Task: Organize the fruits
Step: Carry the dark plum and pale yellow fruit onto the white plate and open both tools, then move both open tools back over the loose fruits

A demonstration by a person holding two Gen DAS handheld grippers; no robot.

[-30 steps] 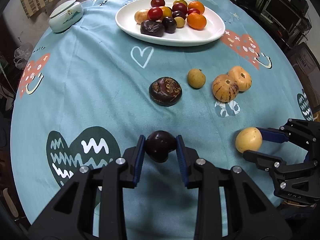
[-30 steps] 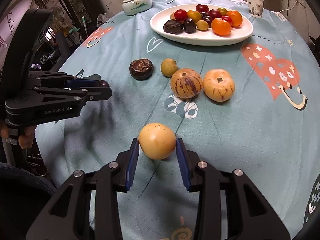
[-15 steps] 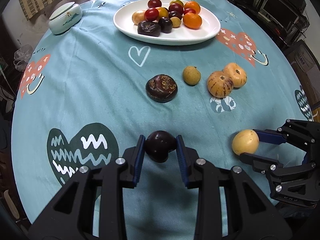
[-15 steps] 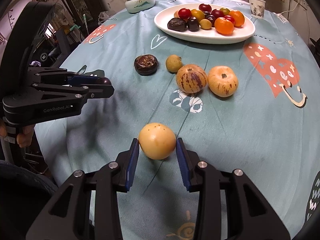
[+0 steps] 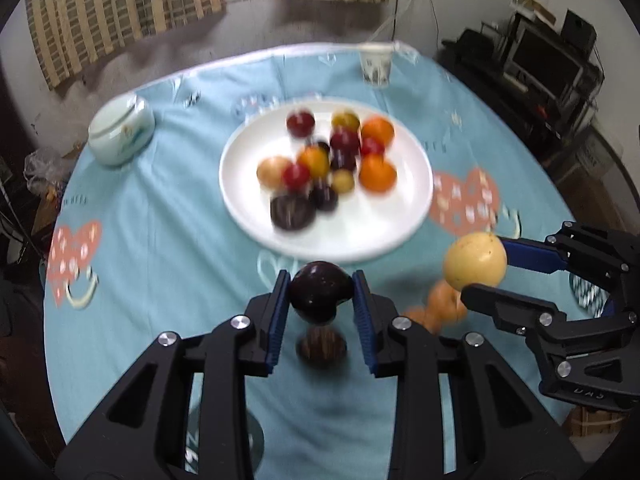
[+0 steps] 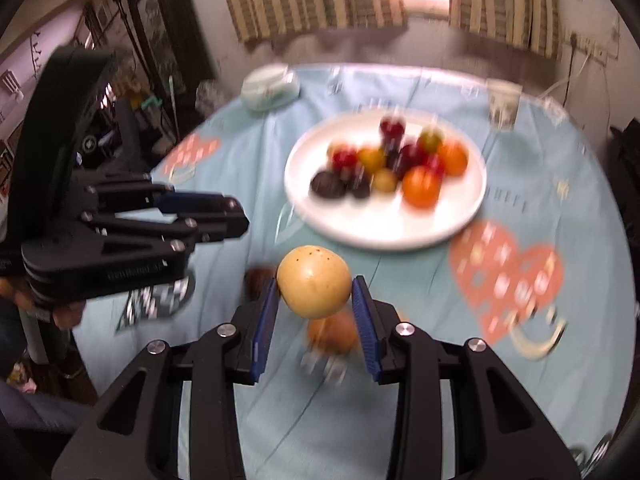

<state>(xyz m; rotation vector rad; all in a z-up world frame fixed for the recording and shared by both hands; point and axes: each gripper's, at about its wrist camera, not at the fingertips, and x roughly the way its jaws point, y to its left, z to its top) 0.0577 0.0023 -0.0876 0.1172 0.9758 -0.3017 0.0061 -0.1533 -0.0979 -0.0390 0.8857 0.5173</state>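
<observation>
a: state of the left gripper (image 5: 321,300)?

b: its blue pads are clamped on a dark purple fruit (image 5: 320,296), low centre of the left wrist view. the fruit is clear of the teal tablecloth (image 5: 152,240). its broad end sits between the pads and a narrower end points down the frame, so the long axis runs roughly top to bottom.

a: and the right gripper (image 6: 316,300)?

b: pads closed narrowly on a yellow fruit (image 6: 314,282), low centre of the right wrist view. it is nearly round, so no clear long axis; a speckled patch faces up.

a: edges and free room?

b: the white plate (image 5: 384,232) lies above both held fruits in each view. its fruit pile occupies the upper and middle part; the lower and right part of the plate is bare. loose fruits lie blurred on the cloth below each held fruit. a lidded ceramic jar (image 5: 120,132) stands at upper left, a paper cup (image 5: 376,66) near the table's far edge.
</observation>
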